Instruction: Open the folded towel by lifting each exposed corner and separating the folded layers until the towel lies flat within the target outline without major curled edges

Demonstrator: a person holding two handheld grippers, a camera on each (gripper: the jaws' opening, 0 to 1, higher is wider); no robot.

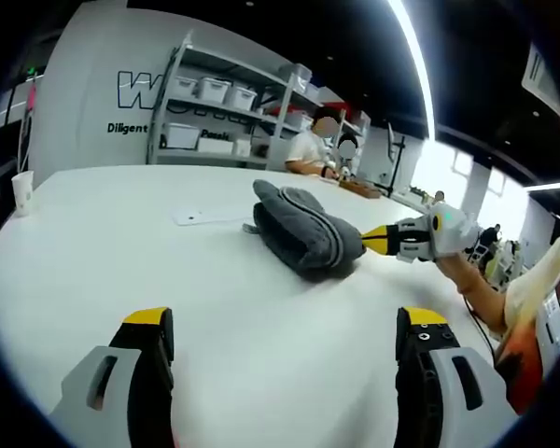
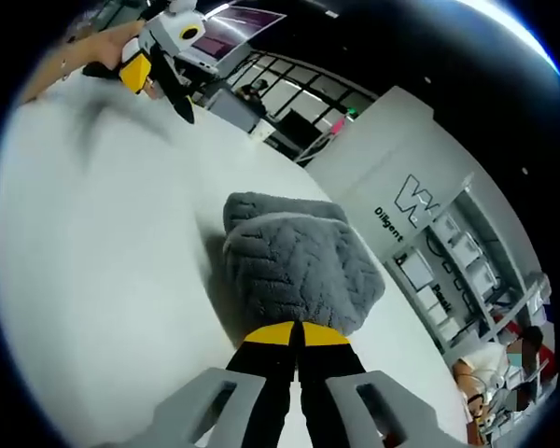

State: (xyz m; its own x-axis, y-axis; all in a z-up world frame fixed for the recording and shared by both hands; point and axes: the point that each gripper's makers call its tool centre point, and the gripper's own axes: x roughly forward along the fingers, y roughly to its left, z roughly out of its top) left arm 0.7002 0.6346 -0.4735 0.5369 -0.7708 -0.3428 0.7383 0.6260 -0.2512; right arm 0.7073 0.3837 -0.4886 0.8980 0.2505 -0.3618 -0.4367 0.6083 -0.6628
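Note:
A grey folded towel (image 1: 299,229) lies bunched on the white table (image 1: 121,252). In the left gripper view my left gripper (image 1: 285,325) hovers low over the table in front of the towel, open, jaws wide apart and empty. My right gripper (image 1: 385,240) comes in from the right with its yellow tips at the towel's right edge. In the right gripper view the towel (image 2: 294,261) sits just beyond my right gripper (image 2: 296,334), whose jaws are pressed together on the towel's near edge. The left gripper (image 2: 154,56) shows at the upper left.
A faint pale rectangle (image 1: 201,217) lies flat on the table just left of the towel. A paper cup (image 1: 22,191) stands at the far left edge. Shelves with bins (image 1: 219,112) and seated people (image 1: 313,149) are behind the table. A person's arm (image 1: 481,289) reaches in from the right.

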